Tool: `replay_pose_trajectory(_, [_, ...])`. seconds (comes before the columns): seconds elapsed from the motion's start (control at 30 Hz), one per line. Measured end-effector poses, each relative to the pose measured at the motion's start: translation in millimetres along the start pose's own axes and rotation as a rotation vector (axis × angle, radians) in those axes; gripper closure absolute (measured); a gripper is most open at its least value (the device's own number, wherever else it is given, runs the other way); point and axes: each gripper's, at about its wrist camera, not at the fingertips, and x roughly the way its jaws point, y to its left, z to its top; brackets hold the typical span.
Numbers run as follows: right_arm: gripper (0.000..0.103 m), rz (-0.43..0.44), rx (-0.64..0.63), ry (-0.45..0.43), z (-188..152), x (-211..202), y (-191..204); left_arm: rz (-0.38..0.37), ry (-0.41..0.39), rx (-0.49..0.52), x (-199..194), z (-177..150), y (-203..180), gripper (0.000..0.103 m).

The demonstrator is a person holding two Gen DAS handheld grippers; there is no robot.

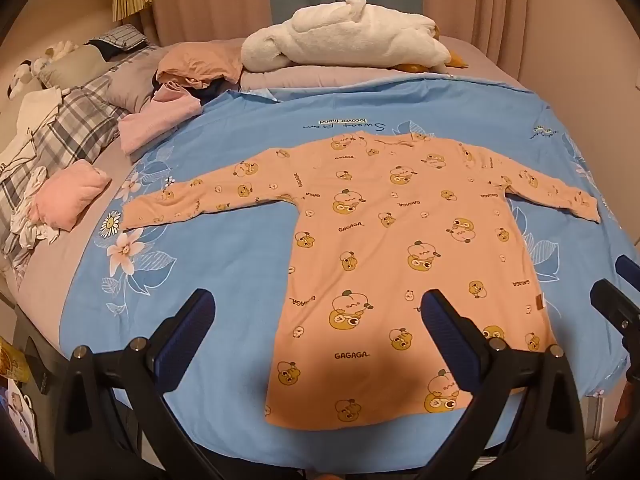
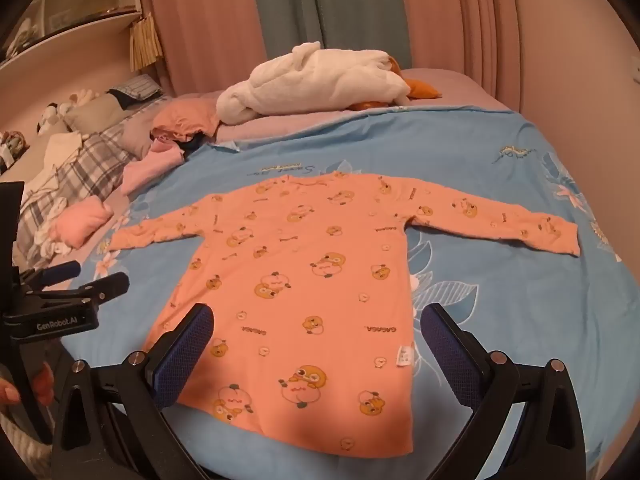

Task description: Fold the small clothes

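Nearest to me, the left gripper (image 1: 316, 320) hangs with its two black plastic arms spread wide, the blue ribbed rubber pads (image 1: 442, 322) facing each other with nothing between them. The right gripper (image 2: 316, 334) stands the same way, jaws wide apart and empty; both hover over the hem end of the garment without touching it. At the left edge of the right wrist view, part of a hand (image 2: 24, 390) shows behind the other tool's black handle.

Under them lies the peach-orange long-sleeved child's top (image 1: 400, 248), a soft knit printed with yellow cartoon ducks and small dark lettering. It is spread flat in the middle of the bed, hem toward the grippers, neckline away, both sleeves stretched out sideways in a broad T shape. A small white label (image 2: 405, 356) sits on the side seam near the hem.

The top rests on a smooth light-blue cotton sheet (image 1: 224, 264) printed with pale flowers and leaves. To the left, off the sheet, a folded pink fleecy bundle (image 1: 70, 196) lies on the plain mauve bedding, and farther back a loose heap of pink and peach clothes (image 1: 180, 88) sits beside grey-and-white checked pillows (image 1: 76, 124).

At the far side lies a long white plush goose toy (image 1: 352, 40), fluffy, with orange feet. Behind it hang pleated pink curtains (image 2: 208, 20).
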Motion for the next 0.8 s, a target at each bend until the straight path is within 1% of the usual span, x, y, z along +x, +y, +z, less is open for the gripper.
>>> replay_pose_trajectory(0.07, [0.001, 0.0, 0.001, 0.003, 0.0, 0.1, 0.1, -0.009, -0.006, -0.002, -0.4, -0.3, 0.2, 0.0])
replay_pose_trajectory(0.27, [0.001, 0.0, 0.001, 0.004, -0.1, 0.4, 0.5, 0.0, -0.007, 0.001, 3.9, -2.2, -4.5, 0.0])
replay_pose_trajectory(0.8, [0.001, 0.0, 0.0, 0.003, -0.4, 0.8, 1.9, -0.008, 0.0, -0.006, 1.9, -0.3, 3.3, 0.0])
